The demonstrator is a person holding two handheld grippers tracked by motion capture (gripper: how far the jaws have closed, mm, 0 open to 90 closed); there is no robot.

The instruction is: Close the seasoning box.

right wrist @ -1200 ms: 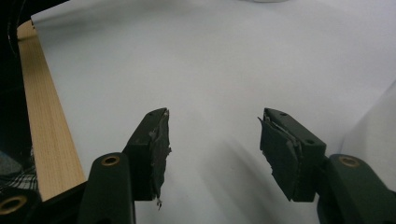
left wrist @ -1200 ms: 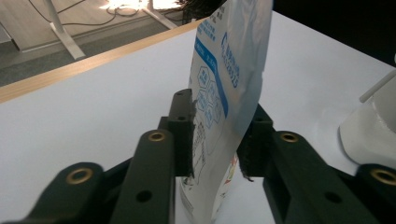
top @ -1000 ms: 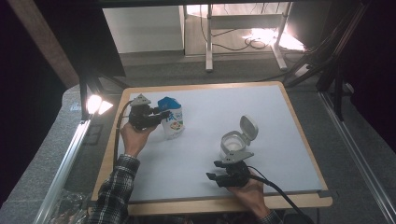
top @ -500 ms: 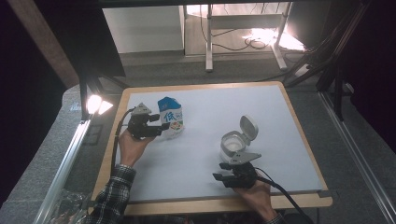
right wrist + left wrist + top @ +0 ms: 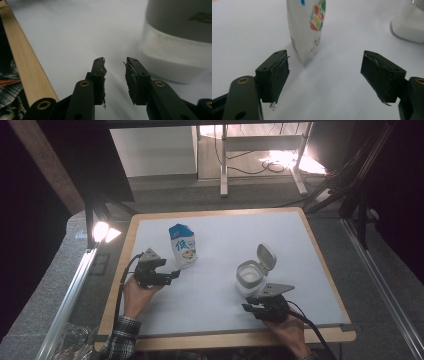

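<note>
White surface (image 5: 220, 285): a pale sheet with a wooden edge carries the two things we are working with, and both stand upright.
Carton (image 5: 182, 245): the small blue-and-white milk carton stands at about ten o'clock from the middle of the surface, touching nothing we can see.
Left tool (image 5: 170, 275): it sits at seven o'clock from the carton. Its jaws have just been opening; they stand wide and bare, the carton (image 5: 305, 27) just ahead of them and not between the pads.
Container (image 5: 250, 275): the white tub with its hinged lid (image 5: 266, 257) tipped up stands at about four o'clock from the middle.
Right tool (image 5: 252, 309): it sits at six o'clock from the container. Its jaws have just been closing, leaving a narrow gap with nothing in it; the container's wall (image 5: 180, 50) lies beside them.
Done, as we judge it: the carton looks set down and let go, and the lid is open.
Left: we cannot tell whether anything went into the container; closing the lid may remain.
</note>
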